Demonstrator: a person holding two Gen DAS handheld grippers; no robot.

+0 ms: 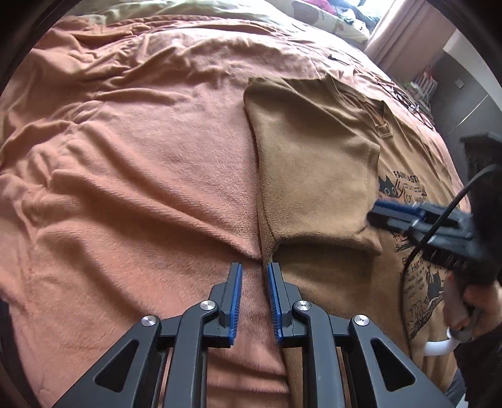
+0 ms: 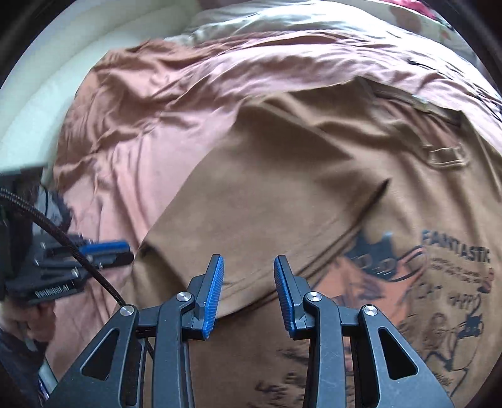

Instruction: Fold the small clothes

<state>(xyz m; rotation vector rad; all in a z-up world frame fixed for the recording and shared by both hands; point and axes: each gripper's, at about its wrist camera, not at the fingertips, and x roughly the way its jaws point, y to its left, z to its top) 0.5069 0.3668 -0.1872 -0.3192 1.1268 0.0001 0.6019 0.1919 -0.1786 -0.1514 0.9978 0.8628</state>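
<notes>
A brown T-shirt (image 1: pixel 313 157) with a dark cartoon print and the word FANTASTIC (image 2: pixel 455 248) lies flat on the bed. Its left side, sleeve included, is folded over the front and covers part of the print. My left gripper (image 1: pixel 254 270) hovers open at the shirt's lower left edge with nothing between its blue pads; the right wrist view shows it at the far left (image 2: pixel 125 251). My right gripper (image 2: pixel 249 263) is open above the folded flap's lower edge, holding nothing. In the left wrist view it reaches in from the right (image 1: pixel 373 213).
An orange-pink fleece blanket (image 1: pixel 125 157) covers the bed in loose wrinkles. Pale patterned bedding (image 1: pixel 329 22) lies at the far end, near a curtain (image 1: pixel 408 31). Thin black cables (image 1: pixel 404 97) rest beyond the shirt. A hand (image 1: pixel 470 301) holds the right gripper's handle.
</notes>
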